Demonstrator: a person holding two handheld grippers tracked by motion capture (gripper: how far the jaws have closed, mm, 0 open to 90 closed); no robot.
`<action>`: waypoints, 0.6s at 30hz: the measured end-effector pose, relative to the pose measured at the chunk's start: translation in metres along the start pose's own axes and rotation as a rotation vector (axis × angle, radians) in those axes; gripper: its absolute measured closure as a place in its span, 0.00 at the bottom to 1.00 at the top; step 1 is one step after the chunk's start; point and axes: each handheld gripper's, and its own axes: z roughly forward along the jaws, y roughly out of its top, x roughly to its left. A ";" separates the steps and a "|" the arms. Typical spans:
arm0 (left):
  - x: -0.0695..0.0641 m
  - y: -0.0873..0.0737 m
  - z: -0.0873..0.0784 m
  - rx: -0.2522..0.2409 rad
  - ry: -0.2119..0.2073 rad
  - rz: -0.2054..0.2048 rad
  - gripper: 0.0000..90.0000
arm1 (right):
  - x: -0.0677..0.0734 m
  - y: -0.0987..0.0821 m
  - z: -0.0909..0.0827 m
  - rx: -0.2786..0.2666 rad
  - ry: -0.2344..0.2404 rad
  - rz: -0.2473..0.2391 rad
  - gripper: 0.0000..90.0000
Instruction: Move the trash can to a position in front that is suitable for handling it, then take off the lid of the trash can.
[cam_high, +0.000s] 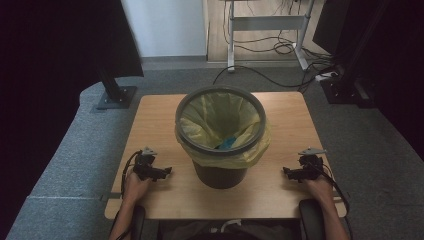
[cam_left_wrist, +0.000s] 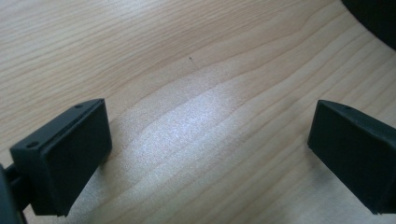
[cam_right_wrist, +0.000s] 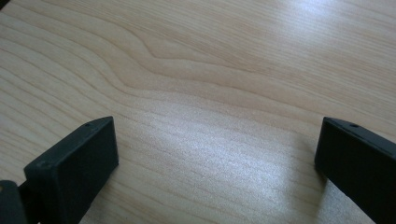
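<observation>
Two black tongs rest on the pale wood-grain surface (cam_high: 150, 115), the left tongs (cam_high: 162, 173) at about eight o'clock from the dark grey round plastic bin (cam_high: 220, 175) and the right tongs (cam_high: 290, 172) at about four o'clock, each near it but apart from it. Both are spread wide with bare wood between the jaws, as the left gripper view (cam_left_wrist: 205, 140) and right gripper view (cam_right_wrist: 215, 154) show. The bin stands upright at the surface's centre, lined with a thin yellow plastic bag (cam_high: 235, 155) folded over its rim, and a small blue scrap (cam_high: 227, 143) lies inside toward six o'clock.
</observation>
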 end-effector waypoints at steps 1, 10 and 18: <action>0.000 0.000 0.001 -0.001 0.008 0.006 0.00 | 0.000 -0.001 0.000 -0.008 0.002 -0.003 0.00; -0.002 0.001 0.003 0.001 0.029 0.026 0.00 | 0.000 -0.002 0.000 -0.015 0.006 -0.005 0.00; -0.002 0.006 0.003 0.033 0.042 0.008 0.00 | 0.000 -0.002 0.000 -0.016 0.008 -0.010 0.00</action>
